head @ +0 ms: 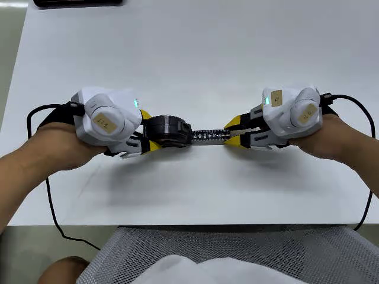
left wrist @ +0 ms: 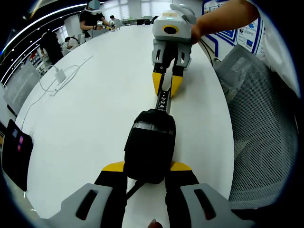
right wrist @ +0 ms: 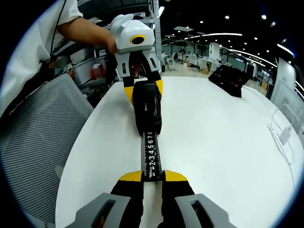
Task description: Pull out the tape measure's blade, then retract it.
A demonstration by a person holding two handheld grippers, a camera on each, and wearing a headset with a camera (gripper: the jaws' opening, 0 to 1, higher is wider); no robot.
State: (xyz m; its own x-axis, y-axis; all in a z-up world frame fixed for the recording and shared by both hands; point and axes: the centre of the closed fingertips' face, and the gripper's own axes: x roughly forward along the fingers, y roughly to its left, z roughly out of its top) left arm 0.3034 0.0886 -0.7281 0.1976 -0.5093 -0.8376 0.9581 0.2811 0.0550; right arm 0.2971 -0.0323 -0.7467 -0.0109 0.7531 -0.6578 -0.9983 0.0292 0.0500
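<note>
Two grippers are seen low over the table [head: 189,53], near its front edge, in the head view. The left gripper [head: 149,130] is clamped across the tape measure [head: 169,131]. The right gripper [head: 232,132] is pinched narrow on the blade [head: 207,135], and a short numbered length is exposed between them. Whether the tape measure rests on the table cannot be told.

Left gripper view: the black case [left wrist: 149,142] is held by its flanks. The blade [left wrist: 162,100] is run straight out above the table.

Right gripper view: the blade's end [right wrist: 150,159] is nipped between the jaws.

Handling, as judged: the case is taken as rigid and compact, safely squeezed at the flanks. The blade is judged thin, slick, springy and easily kinked. It is best gripped flat at its tip and eased back against the spring.
</note>
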